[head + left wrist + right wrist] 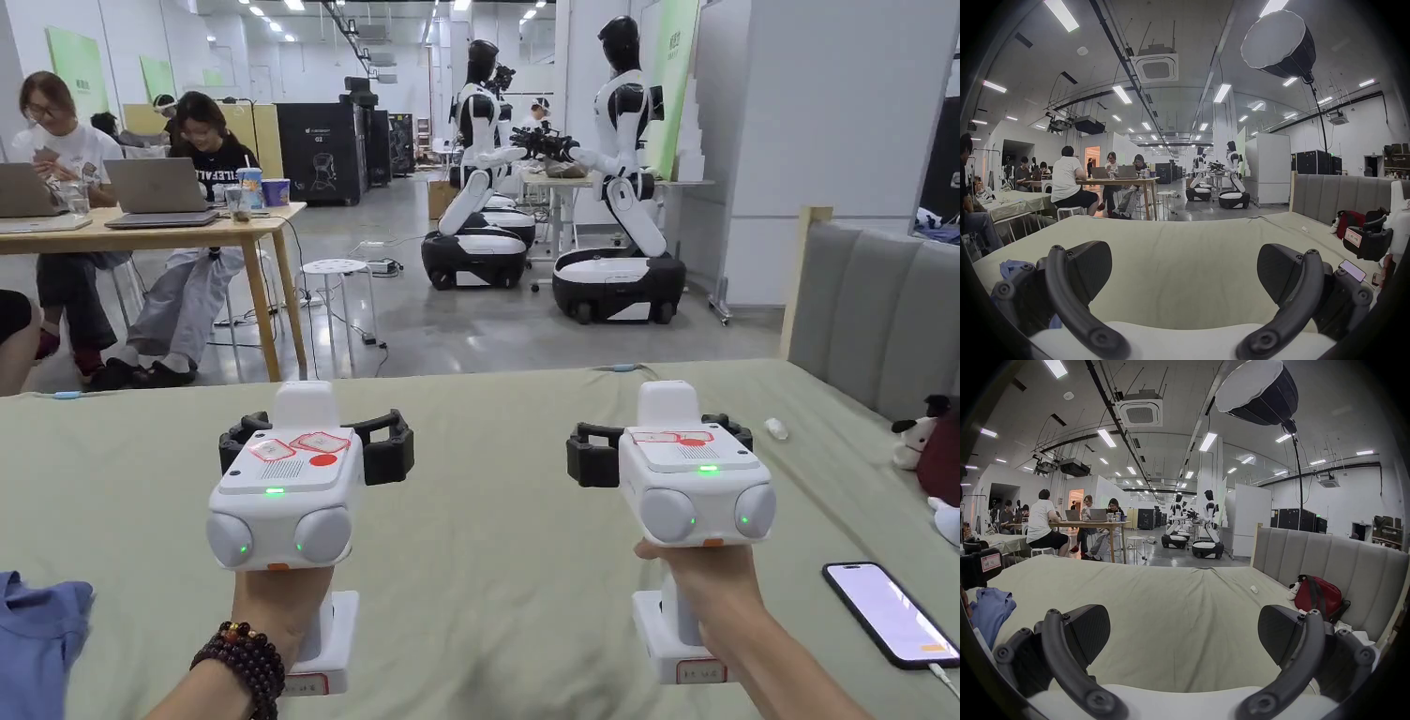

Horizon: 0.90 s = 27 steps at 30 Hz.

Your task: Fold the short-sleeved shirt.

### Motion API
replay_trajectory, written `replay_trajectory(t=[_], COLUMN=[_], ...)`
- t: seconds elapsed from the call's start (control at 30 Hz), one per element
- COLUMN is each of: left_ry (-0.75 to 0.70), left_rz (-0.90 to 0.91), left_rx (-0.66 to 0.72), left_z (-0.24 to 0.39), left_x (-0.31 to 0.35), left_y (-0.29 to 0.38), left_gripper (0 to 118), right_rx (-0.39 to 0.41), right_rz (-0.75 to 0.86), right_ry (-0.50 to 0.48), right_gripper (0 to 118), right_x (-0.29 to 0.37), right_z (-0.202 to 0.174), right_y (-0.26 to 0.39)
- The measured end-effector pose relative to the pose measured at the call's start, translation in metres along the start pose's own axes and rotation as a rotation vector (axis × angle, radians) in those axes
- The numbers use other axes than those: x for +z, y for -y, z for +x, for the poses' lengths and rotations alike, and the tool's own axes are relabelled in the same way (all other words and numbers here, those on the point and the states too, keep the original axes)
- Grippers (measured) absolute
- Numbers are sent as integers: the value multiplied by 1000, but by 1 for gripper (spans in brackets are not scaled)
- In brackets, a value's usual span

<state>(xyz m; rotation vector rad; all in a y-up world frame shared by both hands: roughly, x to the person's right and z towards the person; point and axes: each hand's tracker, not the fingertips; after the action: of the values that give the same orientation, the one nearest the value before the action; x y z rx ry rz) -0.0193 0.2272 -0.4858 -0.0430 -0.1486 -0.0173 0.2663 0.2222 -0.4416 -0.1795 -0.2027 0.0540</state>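
A crumpled blue shirt (37,633) lies at the bed's near left edge, also in the left gripper view (1012,266) and the right gripper view (991,606). My left gripper (317,441) is held level above the pale green sheet, to the right of the shirt and apart from it. Its jaws stand wide open (1184,272) with nothing between them. My right gripper (658,439) hovers over the middle right of the bed, likewise open (1184,632) and empty. Both point toward the bed's far edge.
A phone (891,614) with a lit screen and cable lies on the bed (487,525) at the right. A grey headboard (872,309), a plush dog (914,441) and a red bag (1316,595) are at the right. People sit at a wooden table (150,230); humanoid robots (619,159) stand beyond.
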Motion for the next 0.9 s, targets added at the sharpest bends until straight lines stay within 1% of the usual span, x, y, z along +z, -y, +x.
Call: replay_trajectory(t=[0.63,0.83,0.87,0.9], left_ry=[20,27,37,60], left_rz=[-15,-17,-15,-11], left_rx=[-19,-22,-18,-14], left_z=[4,6,5,5], left_x=[-1,0,1,3], left_y=[7,7,6,5], left_gripper=[118,118,114,100], right_rx=[10,27,27,27], right_rz=[-4,2,5,12], right_ry=[-18,-30,-33,-34], right_gripper=[118,118,113,102], right_x=[-2,-2,0,3], right_z=[-1,-1,-2,-2], right_y=[0,1,1,1])
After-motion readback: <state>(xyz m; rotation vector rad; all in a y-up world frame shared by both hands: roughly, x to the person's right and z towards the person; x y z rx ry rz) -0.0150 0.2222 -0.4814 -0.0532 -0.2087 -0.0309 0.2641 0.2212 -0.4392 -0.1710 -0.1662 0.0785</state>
